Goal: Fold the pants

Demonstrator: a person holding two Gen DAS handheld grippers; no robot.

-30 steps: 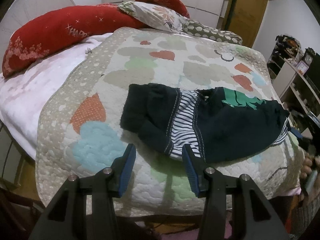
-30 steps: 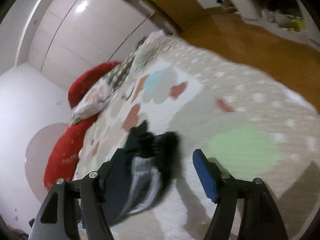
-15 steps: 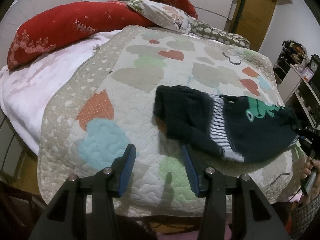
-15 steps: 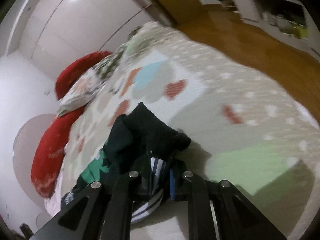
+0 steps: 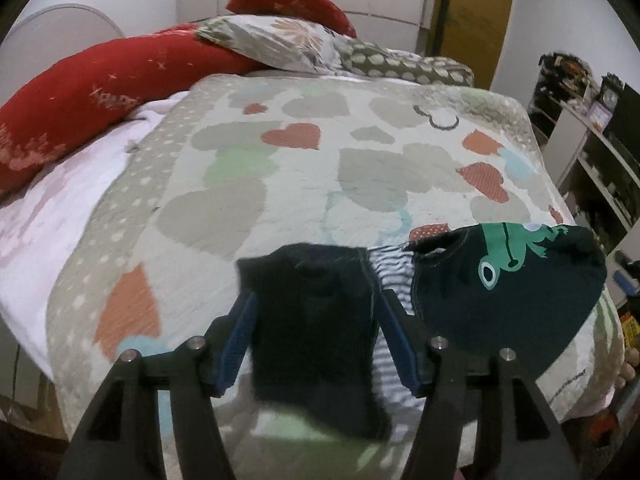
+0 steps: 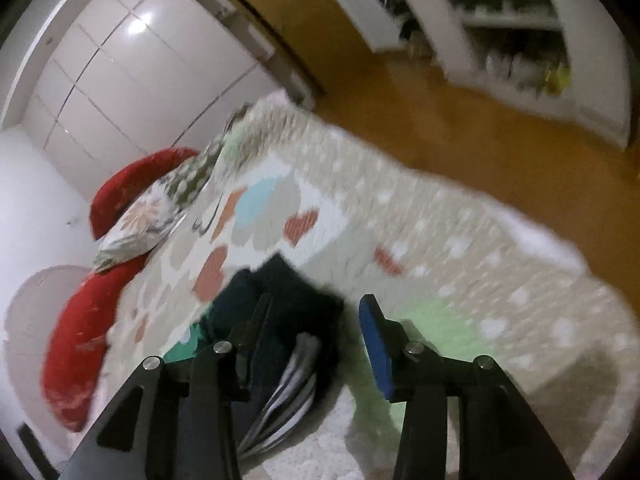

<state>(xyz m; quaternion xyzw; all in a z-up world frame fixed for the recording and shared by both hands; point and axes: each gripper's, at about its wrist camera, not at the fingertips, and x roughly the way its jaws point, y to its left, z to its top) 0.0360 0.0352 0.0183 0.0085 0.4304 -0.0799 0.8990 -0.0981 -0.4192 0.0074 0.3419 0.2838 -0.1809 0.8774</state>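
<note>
On the bed's quilted, heart-patched cover [image 5: 240, 208] lay the dark knit pants [image 5: 512, 304], frog-printed with striped lining. Both left tongs [image 5: 316, 340] and right tongs [image 6: 316, 332] were opening, straddling the fabric without pressing it.

A bed fills the view, spread with a quilt [image 5: 360, 168] of hearts and clouds in grey, orange and green. At its head lie a long red pillow [image 5: 100, 92] and a floral pillow [image 5: 276, 42], with a white blanket [image 5: 52, 216] along one side. White wardrobe doors [image 6: 132, 68] catch a spot of light. A wooden door [image 5: 476, 20] stands beyond, orange-brown floor [image 6: 460, 112] below, white shelves [image 6: 520, 40] cluttered, blurred.
</note>
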